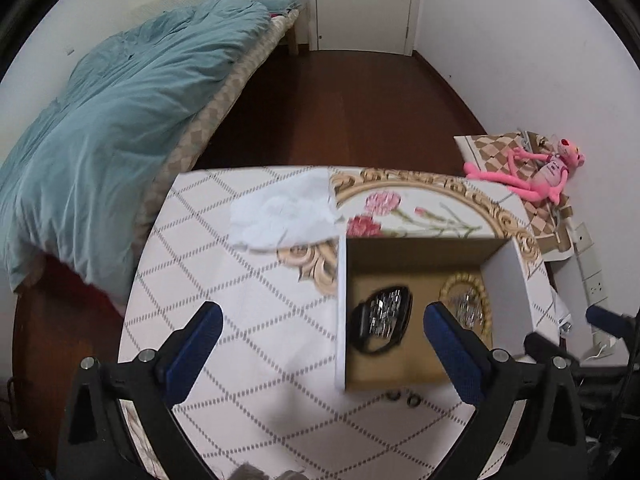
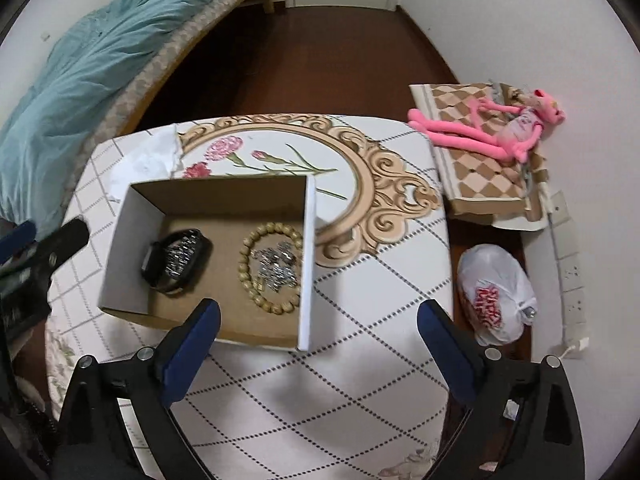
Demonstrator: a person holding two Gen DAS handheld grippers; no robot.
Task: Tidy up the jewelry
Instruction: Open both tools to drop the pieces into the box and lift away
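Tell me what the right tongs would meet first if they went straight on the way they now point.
Probably the cardboard box: its near right corner lies just ahead of the open right tongs, between the fingers. If they pass above that wall, the patterned tabletop beside it comes next. Depth is unclear from this view.

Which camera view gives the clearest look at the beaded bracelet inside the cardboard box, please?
The right wrist view: the whole beaded bracelet lies unobstructed on the cardboard box floor, encircling silver pieces. In the left wrist view it is blurred and partly hidden behind a blue finger.
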